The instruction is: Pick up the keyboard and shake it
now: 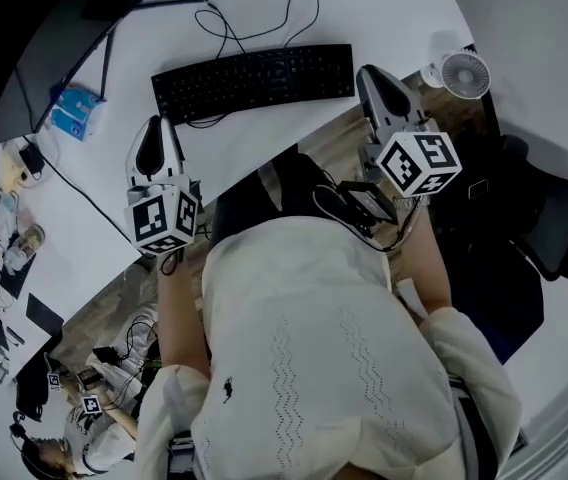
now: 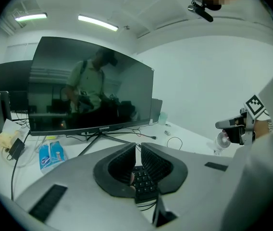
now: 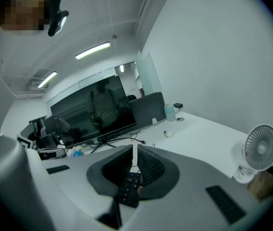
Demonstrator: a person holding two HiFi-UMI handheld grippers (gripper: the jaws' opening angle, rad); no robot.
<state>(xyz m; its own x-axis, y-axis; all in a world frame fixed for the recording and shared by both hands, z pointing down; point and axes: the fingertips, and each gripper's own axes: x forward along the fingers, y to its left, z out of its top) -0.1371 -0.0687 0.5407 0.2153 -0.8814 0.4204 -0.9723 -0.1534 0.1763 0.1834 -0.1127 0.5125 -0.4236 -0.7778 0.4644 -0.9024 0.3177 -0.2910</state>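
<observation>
- Head view: I am seeing the black keyboard (image 1: 254, 80) lying flat on the white desk (image 1: 384, 8), its cable looping behind it. The left gripper (image 1: 154, 133) and right gripper (image 1: 372, 78) are hovering near its two ends.
- Left gripper view: the jaws are sitting together, gripping nothing, with keyboard keys showing beneath them.
- Right gripper view: the jaws are likewise resting together over the keys.

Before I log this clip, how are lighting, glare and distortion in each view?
Head view: dim, corners vignetted black, keyboard crisp. Left gripper view: the dark monitor mirrors a person; strong fisheye curve. Right gripper view: brighter, fan sharp despite edge stretch.
</observation>
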